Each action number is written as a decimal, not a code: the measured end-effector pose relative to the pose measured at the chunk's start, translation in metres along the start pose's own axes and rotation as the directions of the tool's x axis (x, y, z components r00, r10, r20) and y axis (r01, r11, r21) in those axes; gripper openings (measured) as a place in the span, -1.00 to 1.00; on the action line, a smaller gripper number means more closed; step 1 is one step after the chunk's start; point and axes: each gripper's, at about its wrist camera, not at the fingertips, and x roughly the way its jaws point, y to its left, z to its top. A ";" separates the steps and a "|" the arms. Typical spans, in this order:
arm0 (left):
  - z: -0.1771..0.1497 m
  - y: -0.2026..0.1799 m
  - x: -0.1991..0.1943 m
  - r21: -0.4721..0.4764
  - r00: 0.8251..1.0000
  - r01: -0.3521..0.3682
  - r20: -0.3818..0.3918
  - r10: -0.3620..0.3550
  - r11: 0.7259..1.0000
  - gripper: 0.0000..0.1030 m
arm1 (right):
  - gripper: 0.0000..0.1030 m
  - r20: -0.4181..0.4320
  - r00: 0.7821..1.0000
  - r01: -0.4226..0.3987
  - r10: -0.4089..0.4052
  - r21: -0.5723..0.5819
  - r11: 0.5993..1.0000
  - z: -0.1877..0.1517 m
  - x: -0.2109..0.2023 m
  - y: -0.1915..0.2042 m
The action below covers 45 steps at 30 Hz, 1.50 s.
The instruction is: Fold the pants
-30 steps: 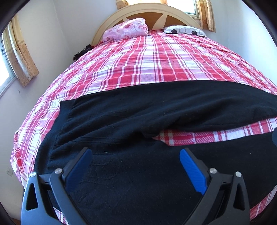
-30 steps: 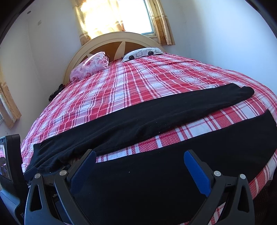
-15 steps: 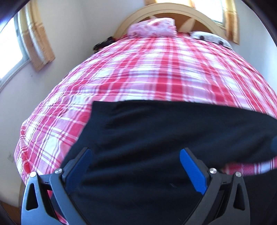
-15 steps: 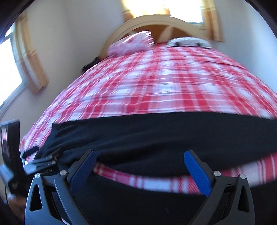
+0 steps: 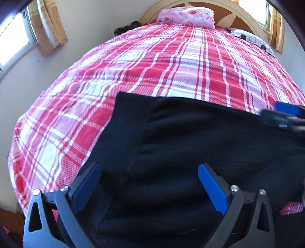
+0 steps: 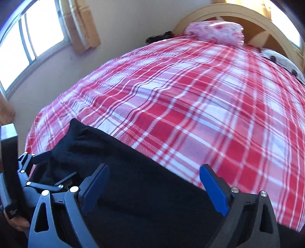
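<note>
Pants (image 5: 200, 137) run off bottom and right edges of left wrist view; legs out of sight. Bed (image 5: 133, 72) under pants hidden. Right gripper (image 5: 286, 116) beside pants cut by right edge, blurred. Right wrist view: bed motion-blurred; dark heap (image 6: 160, 37) beside pink pillow (image 6: 215, 31) too blurred to identify.

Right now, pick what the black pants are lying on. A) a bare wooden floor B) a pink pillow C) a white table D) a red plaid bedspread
D: the pants lie spread flat on the red plaid bedspread, well short of the pink pillow at the headboard.
</note>
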 end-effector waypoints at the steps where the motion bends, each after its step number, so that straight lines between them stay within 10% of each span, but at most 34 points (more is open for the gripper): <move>1: 0.000 0.000 0.001 0.000 1.000 0.004 0.002 -0.004 1.000 1.00 | 0.58 -0.019 1.000 0.002 -0.002 -0.024 1.000 0.004 0.010 0.004; 10: 0.001 -0.003 0.007 0.025 0.999 0.008 0.032 -0.009 1.000 1.00 | 0.19 -0.084 0.996 0.009 -0.021 -0.143 0.990 0.004 0.056 0.026; 15: -0.001 0.009 -0.003 0.007 0.998 0.054 0.020 -0.055 0.998 1.00 | -0.86 -0.108 0.993 -0.054 0.042 -0.109 0.993 0.002 0.046 0.027; 31: -0.025 0.050 -0.072 -0.048 0.968 0.240 0.084 -0.236 0.970 1.00 | -0.92 0.091 0.992 -0.070 0.092 -0.216 0.974 -0.072 -0.063 0.115; 45: -0.037 0.037 -0.047 -0.158 0.944 0.329 0.059 -0.323 0.931 0.92 | -0.92 0.173 0.985 0.064 -0.027 -0.214 0.975 -0.147 -0.059 0.159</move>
